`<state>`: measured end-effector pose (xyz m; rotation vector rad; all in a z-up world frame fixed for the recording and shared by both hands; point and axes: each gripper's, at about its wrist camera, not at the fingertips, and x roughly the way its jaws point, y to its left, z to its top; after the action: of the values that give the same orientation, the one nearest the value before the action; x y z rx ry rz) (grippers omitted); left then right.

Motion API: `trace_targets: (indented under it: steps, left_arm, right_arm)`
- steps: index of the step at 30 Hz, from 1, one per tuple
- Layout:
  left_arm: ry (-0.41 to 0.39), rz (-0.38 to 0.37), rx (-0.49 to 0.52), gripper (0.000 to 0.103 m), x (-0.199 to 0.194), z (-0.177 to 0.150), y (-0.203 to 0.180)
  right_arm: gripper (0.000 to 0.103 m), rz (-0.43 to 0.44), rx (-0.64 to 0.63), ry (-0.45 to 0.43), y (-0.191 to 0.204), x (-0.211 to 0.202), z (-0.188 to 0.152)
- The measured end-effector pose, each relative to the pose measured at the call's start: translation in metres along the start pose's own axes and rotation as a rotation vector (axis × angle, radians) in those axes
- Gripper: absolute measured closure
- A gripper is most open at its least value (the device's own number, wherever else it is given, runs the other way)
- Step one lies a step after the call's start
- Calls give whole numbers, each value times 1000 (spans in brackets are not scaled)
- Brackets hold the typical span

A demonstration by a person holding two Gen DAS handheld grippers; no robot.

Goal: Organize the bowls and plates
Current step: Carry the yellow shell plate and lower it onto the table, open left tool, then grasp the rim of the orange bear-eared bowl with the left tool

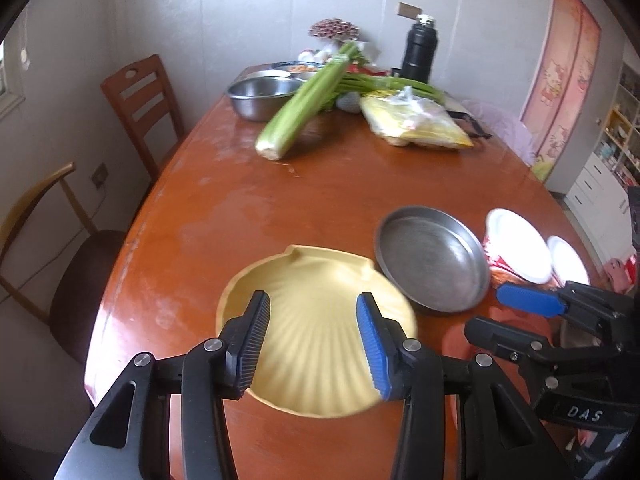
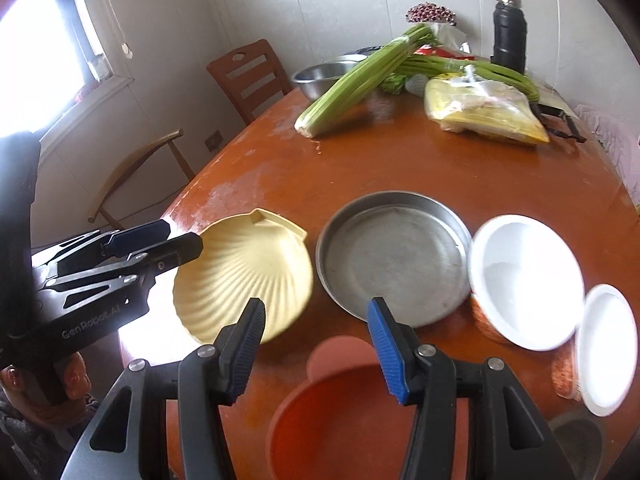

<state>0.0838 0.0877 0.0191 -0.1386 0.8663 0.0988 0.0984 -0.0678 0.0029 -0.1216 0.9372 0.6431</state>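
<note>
A cream shell-shaped plate [image 1: 316, 340] [image 2: 240, 276] lies on the brown table. My left gripper [image 1: 312, 300] [image 2: 182, 236] hovers over its near-left rim, open, nothing between the pads. A round steel pan [image 1: 432, 260] [image 2: 392, 256] sits to the plate's right. Beyond the pan are a large white-lined bowl [image 1: 516, 244] [image 2: 524, 280] and a smaller one [image 1: 568, 260] [image 2: 608, 348], both tilted. My right gripper [image 2: 316, 306] [image 1: 486, 308] is open and empty above an orange-red bowl [image 2: 340, 420] at the table's near edge.
At the far end of the table lie a celery bunch [image 1: 300, 108], a steel mixing bowl [image 1: 260, 94], a yellow plastic bag [image 1: 416, 120] and a black flask [image 1: 420, 48]. Two chairs [image 1: 140, 108] [image 1: 48, 240] stand along the left side.
</note>
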Motion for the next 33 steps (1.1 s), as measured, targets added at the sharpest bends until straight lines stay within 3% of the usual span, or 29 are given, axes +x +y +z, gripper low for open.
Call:
trace_targets:
  steps: [15, 33]
  left_arm:
    - [110, -77, 78, 56, 22, -33, -76]
    - [200, -88, 109, 56, 54, -42, -102]
  right_arm:
    - [49, -82, 17, 50, -67, -29, -40]
    - [49, -165, -27, 106, -88, -21, -45]
